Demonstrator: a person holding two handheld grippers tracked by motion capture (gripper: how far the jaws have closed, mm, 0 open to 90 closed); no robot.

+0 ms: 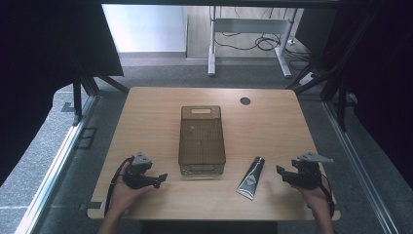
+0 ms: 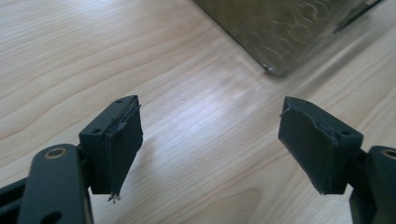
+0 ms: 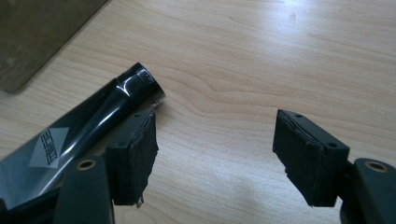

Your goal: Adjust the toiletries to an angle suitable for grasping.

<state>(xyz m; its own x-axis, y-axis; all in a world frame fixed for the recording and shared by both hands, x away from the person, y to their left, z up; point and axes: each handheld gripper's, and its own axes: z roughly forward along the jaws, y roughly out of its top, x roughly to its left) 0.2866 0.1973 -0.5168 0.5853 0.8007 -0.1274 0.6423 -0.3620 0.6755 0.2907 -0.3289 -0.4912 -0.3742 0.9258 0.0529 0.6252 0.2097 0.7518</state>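
bins: 1 brown bin [image 1: 201,139] | tubes: 1 black tube [image 1: 251,177] | tools: 2, left tool [image 1: 157,180], right tool [image 1: 284,174]

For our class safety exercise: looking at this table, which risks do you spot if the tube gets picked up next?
The tube is glossy and rounded, so it might slip or roll between the right gripper pads. It lies close to the brown bin, which a sideways approach could knock. The pads look frayed, perhaps weakening grip.

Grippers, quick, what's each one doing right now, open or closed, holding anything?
Left gripper: open, holding nothing, over bare table.
Right gripper: open, holding nothing, beside the tube.
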